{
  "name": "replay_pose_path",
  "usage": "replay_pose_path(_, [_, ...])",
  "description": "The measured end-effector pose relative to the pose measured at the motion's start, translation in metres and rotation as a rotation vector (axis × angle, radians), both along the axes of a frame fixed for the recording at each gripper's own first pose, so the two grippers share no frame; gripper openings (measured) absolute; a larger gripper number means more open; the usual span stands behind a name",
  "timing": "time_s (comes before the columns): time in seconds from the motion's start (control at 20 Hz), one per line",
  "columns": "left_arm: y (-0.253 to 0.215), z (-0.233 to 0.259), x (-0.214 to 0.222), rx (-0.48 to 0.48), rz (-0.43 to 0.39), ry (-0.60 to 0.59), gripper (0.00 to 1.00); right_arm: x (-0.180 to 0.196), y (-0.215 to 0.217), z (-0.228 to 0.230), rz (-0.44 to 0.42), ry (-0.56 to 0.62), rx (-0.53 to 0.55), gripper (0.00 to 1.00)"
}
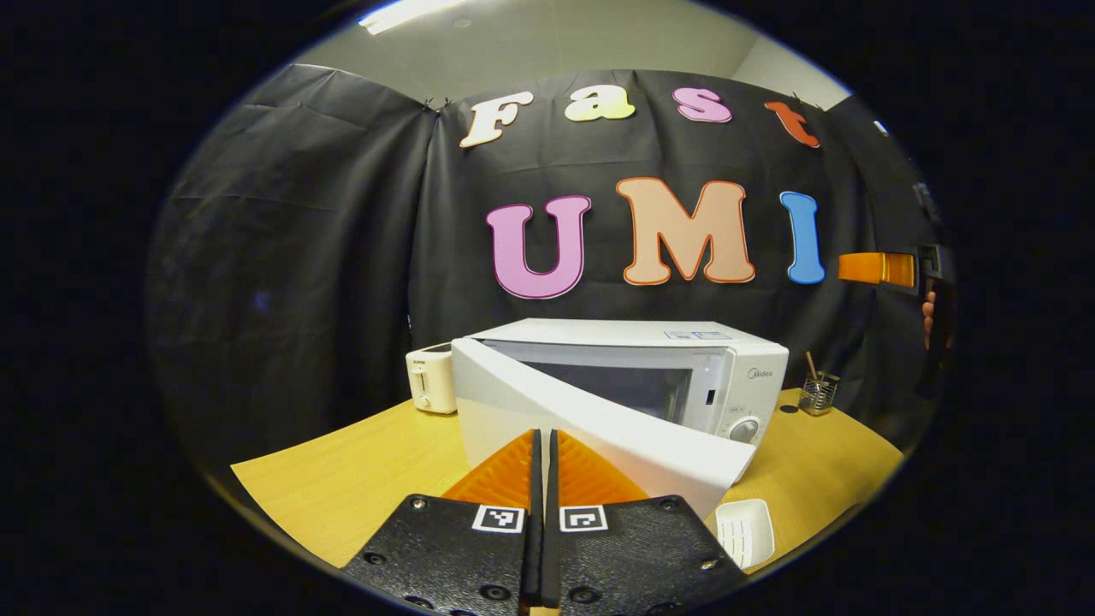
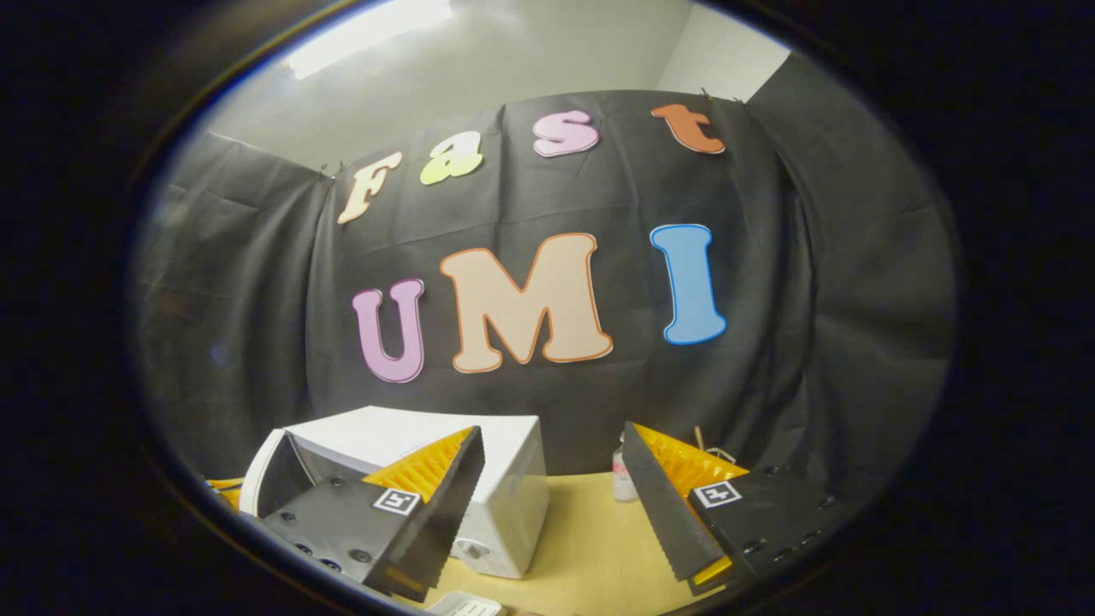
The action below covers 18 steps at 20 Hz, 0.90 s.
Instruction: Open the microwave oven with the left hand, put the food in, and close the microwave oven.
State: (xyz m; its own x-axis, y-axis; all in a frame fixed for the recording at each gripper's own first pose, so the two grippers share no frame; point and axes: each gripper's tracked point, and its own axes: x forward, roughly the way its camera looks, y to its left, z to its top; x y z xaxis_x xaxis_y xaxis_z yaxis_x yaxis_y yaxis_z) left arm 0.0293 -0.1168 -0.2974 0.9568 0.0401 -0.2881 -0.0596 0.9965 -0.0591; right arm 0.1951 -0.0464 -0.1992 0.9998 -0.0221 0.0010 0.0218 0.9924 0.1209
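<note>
Wooden table (image 1: 359, 479), microwave (image 1: 633, 376) marked Midea

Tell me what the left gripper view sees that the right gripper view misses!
The left gripper view has a toaster beside the microwave, a small metal cup of sticks, a white tray, and its own tongs closed together. The right gripper view has a little bottle on the table and its own tongs spread wide apart. Both see the white microwave with its door swung partly open, and the wooden table.
</note>
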Motion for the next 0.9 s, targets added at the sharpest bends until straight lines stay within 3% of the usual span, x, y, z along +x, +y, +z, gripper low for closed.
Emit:
replay_pose_path(0.15, [-0.016, -0.006, 0.012, -0.008, -0.008, 0.012, 0.01, -0.002, -0.002, 0.003, 0.004, -0.005, 0.018, 0.91])
replay_pose_path(0.2, [-0.022, -0.008, 0.015, -0.013, -0.014, 0.016, 0.01, -0.003, -0.003, 0.003, 0.005, -0.007, 0.024, 0.99])
replay_pose_path(0.25, [-0.027, -0.01, 0.018, -0.019, -0.02, 0.019, 0.01, -0.002, -0.005, 0.003, 0.004, -0.007, 0.029, 0.99])
replay_pose_path(0.3, [-0.032, -0.011, 0.022, -0.021, -0.027, 0.017, 0.01, -0.002, -0.006, 0.003, 0.001, -0.006, 0.034, 0.91])
replay_pose_path(0.9, [-0.075, -0.02, 0.073, -0.012, -0.073, -0.038, 0.01, 0.0, 0.008, -0.002, 0.0, 0.005, 0.015, 0.91])
